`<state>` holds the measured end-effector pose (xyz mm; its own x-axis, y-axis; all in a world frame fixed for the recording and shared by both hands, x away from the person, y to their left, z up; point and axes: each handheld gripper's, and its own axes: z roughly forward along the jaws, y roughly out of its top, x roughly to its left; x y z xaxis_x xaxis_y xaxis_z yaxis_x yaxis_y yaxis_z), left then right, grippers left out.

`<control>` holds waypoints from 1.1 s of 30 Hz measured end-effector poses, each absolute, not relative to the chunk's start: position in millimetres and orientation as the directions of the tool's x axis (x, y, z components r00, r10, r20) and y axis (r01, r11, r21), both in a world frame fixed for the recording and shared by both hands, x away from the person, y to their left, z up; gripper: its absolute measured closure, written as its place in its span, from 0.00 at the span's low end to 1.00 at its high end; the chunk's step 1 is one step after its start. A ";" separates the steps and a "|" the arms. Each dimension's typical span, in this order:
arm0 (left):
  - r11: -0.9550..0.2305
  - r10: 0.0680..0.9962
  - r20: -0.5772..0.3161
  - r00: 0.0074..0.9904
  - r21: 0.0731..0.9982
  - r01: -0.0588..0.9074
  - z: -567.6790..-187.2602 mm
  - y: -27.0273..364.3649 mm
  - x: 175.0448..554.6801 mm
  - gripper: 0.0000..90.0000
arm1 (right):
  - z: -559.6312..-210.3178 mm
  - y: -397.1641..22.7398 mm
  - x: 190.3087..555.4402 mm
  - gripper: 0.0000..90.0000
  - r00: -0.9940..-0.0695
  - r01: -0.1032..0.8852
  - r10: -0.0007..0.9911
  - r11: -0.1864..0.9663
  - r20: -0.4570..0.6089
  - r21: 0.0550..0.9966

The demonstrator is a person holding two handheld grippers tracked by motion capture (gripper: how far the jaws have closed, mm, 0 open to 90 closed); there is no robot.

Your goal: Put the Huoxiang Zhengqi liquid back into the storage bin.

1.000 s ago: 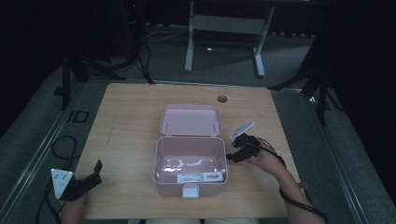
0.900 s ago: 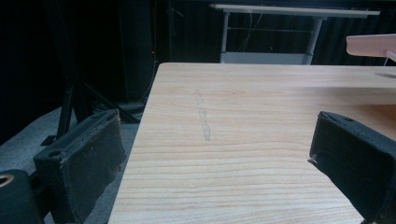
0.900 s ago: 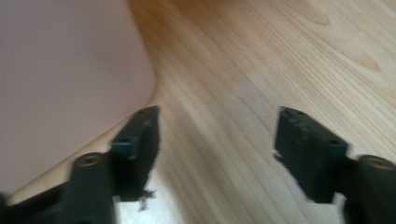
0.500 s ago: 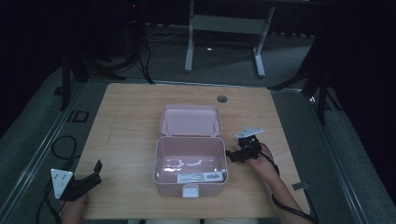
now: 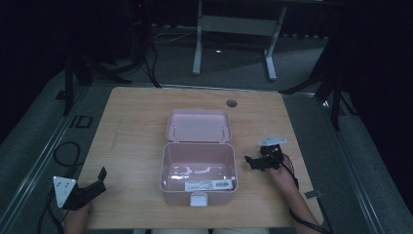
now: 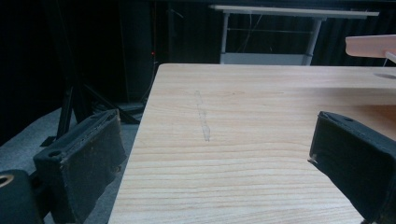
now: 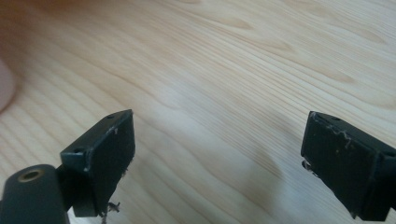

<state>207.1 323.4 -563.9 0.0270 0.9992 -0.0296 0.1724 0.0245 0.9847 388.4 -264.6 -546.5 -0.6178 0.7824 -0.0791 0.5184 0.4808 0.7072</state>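
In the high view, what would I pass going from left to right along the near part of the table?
Left gripper held at the table's left corner → open pink box with its lid laid back → right gripper held just right of the box.

Left claw [image 5: 100, 179]: black jaws w/ screw holes, grey 3-corner plate. Right claw [image 5: 251, 162]: same, black cable.
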 end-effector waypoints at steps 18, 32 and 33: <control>0.023 0.999 -0.027 0.024 0.985 0.171 -563.9 322.9 207.0 0.04 | -544.4 -330.0 379.7 0.12 -0.435 0.571 0.899 0.314 -0.045 0.759; 0.018 1.000 -0.022 0.022 0.985 0.171 -564.0 322.4 207.0 0.04 | -544.2 -356.2 364.5 0.14 -0.378 0.549 0.925 0.199 0.029 0.812; 0.018 1.000 -0.022 0.023 0.985 0.172 -563.9 322.4 207.1 0.04 | -544.1 -358.7 362.5 0.14 -0.368 0.543 0.929 0.178 0.042 0.821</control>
